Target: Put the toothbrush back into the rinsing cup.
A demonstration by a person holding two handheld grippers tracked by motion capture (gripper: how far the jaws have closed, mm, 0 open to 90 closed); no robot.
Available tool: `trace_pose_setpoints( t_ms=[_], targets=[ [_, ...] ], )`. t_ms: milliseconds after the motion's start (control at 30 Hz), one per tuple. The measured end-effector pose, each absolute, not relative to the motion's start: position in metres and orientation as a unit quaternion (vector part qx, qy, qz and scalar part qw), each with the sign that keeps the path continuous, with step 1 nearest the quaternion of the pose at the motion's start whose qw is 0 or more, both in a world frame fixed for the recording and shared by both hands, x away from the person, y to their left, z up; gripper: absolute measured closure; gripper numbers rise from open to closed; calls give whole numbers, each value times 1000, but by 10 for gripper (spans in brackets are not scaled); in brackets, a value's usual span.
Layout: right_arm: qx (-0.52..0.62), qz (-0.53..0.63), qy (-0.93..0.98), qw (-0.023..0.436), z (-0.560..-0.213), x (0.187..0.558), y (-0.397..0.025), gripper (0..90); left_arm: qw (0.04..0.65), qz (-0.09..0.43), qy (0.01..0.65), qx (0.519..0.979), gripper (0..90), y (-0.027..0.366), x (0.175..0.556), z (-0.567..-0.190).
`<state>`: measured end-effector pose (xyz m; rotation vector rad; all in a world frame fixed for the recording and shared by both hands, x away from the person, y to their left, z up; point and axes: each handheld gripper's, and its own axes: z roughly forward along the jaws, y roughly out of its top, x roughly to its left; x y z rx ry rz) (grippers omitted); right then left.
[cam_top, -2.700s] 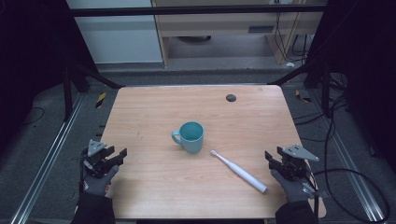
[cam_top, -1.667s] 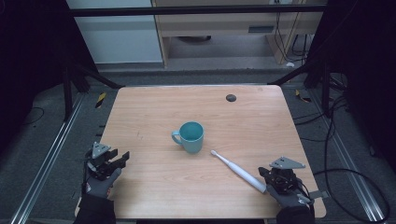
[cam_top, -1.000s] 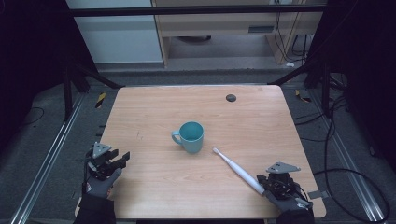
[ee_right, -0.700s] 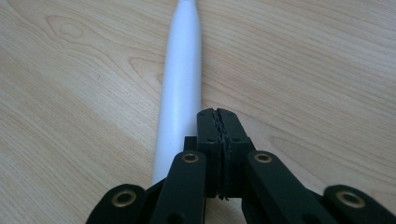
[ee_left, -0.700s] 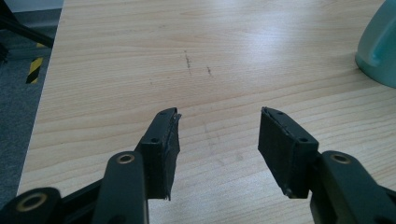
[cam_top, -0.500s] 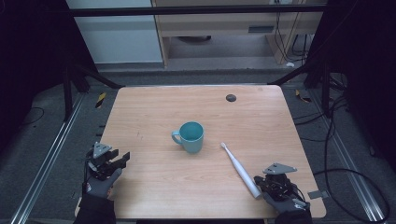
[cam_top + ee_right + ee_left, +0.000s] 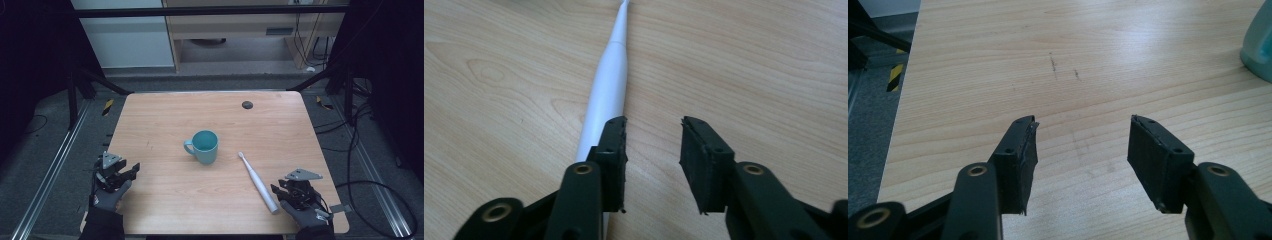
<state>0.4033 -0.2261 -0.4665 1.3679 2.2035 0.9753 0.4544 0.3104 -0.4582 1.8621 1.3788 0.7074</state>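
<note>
A light wooden worktop (image 7: 165, 120) with rounded corners sits on a dark metal frame, seen from above. Grey floor, rails and loose cables surround it, and pale cabinets stand beyond its far edge.

Near the middle of the worktop stands a teal mug (image 7: 203, 146), upright, with its handle pointing to the left. Its inside looks empty; nothing shows within the rim. In the left gripper view a sliver of the mug (image 7: 1259, 47) appears at the upper right edge.

To the right of the mug, apart from it, lies a white electric toothbrush (image 7: 257, 182), flat on the wood. Its thin brush end points toward the far side of the worktop and its thicker handle end points toward the near right corner.

A small dark round disc (image 7: 247, 104) lies near the far edge, well apart from everything else.

At the near left edge a gloved hand holds the left gripper (image 7: 129, 172). Its jaws are spread wide over bare wood, holding nothing.

At the near right corner another gloved hand holds the right gripper (image 7: 278, 192). Its jaws stand parted with a narrower gap and hold nothing. In the right gripper view the toothbrush (image 7: 606, 85) handle runs just beside and under the left-hand jaw, outside the gap between the two.
</note>
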Motion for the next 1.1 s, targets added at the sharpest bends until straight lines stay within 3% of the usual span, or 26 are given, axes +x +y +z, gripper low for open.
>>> trace_pose_setpoints(
  t_ms=[367,1100],
  targets=[
    [477,337,789,190,-449,410,-209,486,340,275,528,728,403,309,457,-461],
    [479,273,820,157,-443,426,-181,437,334,272,524,735,392,308,458,-463]
  ],
)
